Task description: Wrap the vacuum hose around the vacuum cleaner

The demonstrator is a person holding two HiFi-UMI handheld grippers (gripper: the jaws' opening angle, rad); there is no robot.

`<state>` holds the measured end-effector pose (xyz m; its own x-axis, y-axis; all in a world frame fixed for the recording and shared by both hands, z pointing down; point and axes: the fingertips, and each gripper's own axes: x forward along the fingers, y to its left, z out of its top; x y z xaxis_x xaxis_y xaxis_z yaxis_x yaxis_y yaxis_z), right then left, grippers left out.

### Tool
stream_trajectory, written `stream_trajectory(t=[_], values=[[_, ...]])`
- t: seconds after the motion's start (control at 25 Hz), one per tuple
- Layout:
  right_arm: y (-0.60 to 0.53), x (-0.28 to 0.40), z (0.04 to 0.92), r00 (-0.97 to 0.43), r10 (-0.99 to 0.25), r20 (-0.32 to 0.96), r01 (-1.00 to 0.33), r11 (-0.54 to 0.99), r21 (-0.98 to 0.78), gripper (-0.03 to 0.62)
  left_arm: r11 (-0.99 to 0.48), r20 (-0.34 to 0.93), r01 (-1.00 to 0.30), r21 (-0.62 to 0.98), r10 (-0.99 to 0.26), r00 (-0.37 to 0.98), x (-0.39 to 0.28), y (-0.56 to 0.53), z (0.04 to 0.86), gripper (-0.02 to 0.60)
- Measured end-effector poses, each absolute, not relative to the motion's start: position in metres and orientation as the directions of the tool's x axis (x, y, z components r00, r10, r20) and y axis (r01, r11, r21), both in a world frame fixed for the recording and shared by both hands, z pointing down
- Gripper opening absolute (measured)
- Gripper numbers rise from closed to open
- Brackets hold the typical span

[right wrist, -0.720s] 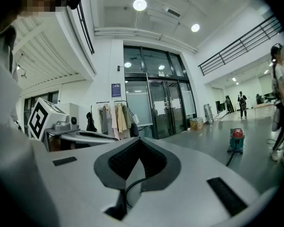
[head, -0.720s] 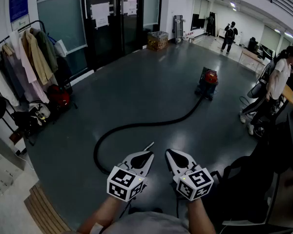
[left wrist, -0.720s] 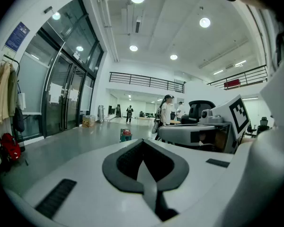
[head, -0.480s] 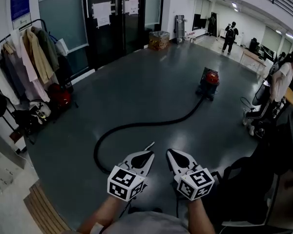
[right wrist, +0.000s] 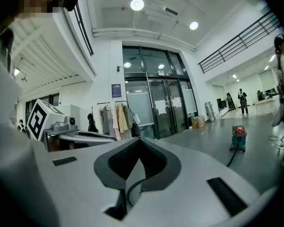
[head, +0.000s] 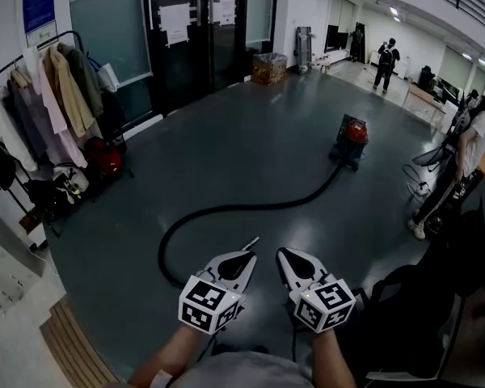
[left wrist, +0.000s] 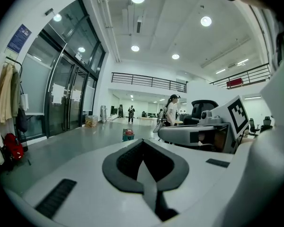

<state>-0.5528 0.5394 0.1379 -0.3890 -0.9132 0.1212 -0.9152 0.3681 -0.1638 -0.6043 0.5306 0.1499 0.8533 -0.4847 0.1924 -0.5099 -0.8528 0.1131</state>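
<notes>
Left gripper [head: 244,257]: jaws pressed together with nothing between them, held about level just above the floor's near edge.
Right gripper [head: 284,255]: also pressed together and empty, just beside the left one.
Hose [head: 250,207]: black and lying loose on the floor. Its near loop bends round just ahead of and to the left of the left gripper, and its near end is hidden behind that gripper.
Long axis: from the near loop the hose runs away and to the right in a shallow curve, all the way to the machine.
Nearer hand: by judgement the left, since the loop lies on its side; the right has the clearer line to the far stretch.
Vacuum cleaner [head: 352,140]: small, with a red top, standing upright well apart from both grippers, toward the floor's far right, with the hose joined at its front.
Floor [head: 226,136]: dark grey, smooth and glossy, so the hose would probably slide easily.
Left edge: coat rack [head: 52,87] hung with jackets, bags below it.
Far edge: glass doors [head: 202,31], a box [head: 268,67] beside them.
Right edge: a person [head: 469,152] standing, and a dark chair [head: 420,297] nearer.
</notes>
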Motion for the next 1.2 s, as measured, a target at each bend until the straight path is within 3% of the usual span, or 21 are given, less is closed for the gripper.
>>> stream_trajectory(t=[0.72, 1.2], values=[[0.535, -0.483, 0.132, -0.433, -0.896, 0.098, -0.900, 0.423, -0.110, 0.005, -0.798, 0.206, -0.597, 0.083, -0.572, 0.794, -0.557, 0.524, 0.155, 0.007], [0.487, -0.479, 0.138, -0.450, -0.885, 0.119, -0.893, 0.441, -0.092, 0.005, -0.791, 0.215, -0.605, 0.090, -0.578, 0.787, -0.548, 0.475, 0.161, 0.006]])
